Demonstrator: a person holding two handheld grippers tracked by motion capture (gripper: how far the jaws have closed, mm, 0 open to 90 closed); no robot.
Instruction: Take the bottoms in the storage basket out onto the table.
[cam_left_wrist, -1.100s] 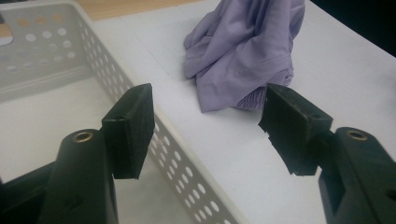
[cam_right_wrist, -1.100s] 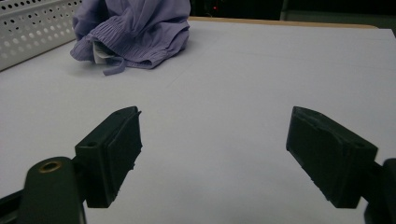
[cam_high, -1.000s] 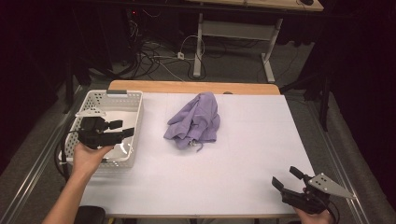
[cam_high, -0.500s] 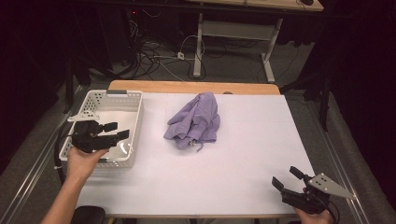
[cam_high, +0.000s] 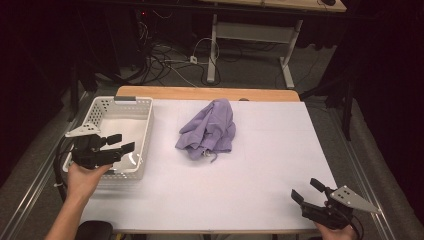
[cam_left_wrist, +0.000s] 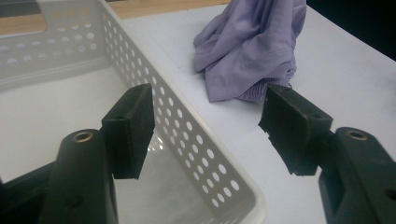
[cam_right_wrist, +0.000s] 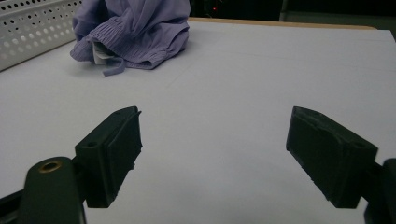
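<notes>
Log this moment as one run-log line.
left gripper: open, over basket | right gripper: open, near table front edge | cloth: crumpled mid-table, untouched | basket: empty

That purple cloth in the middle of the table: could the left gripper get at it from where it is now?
Probably yes. The left gripper is open and hangs over the white basket, whose low wall stands between it and the purple cloth; lifting over it onto bare table looks easy.

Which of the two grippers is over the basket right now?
The left gripper: its open jaws hang over the white basket, while the right gripper sits at the table's near right corner.
</notes>
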